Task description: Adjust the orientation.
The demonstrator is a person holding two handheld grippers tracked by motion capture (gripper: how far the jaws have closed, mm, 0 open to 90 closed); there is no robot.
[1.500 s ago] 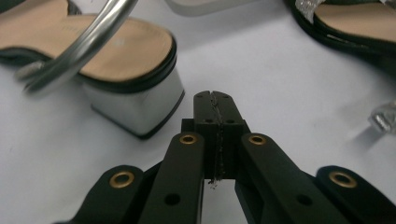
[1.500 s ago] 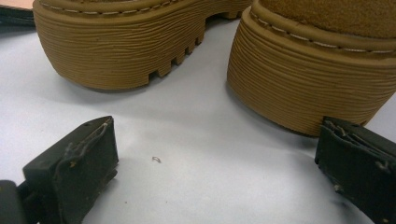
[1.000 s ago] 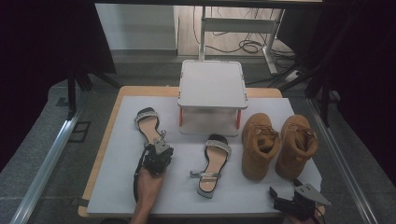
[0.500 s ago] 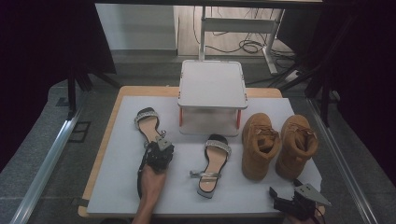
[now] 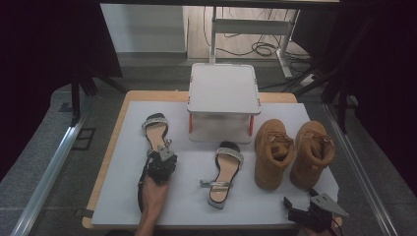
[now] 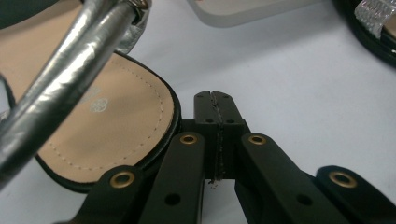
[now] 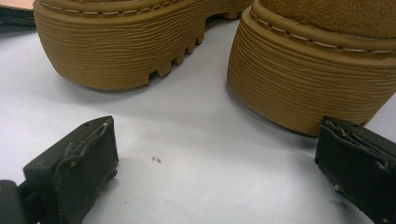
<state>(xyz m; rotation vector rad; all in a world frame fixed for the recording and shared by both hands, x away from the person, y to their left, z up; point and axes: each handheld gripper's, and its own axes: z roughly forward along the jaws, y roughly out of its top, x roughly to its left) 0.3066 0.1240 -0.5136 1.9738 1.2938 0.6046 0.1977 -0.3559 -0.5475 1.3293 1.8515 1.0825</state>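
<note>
A silver-strapped sandal lies at the left of the white mat, and its tan insole fills the left of the left gripper view. My left gripper rests at that sandal's heel end. Its jaws are shut on nothing, just right of the heel rim, with the silver ankle strap crossing close above. A second sandal lies mid-mat. Two tan boots stand at the right. My right gripper sits open at the front right, facing the boot soles.
A white square stand with red-orange posts rests at the back middle of the table. The white mat covers most of the wooden tabletop. A person's forearm comes in from the bottom left.
</note>
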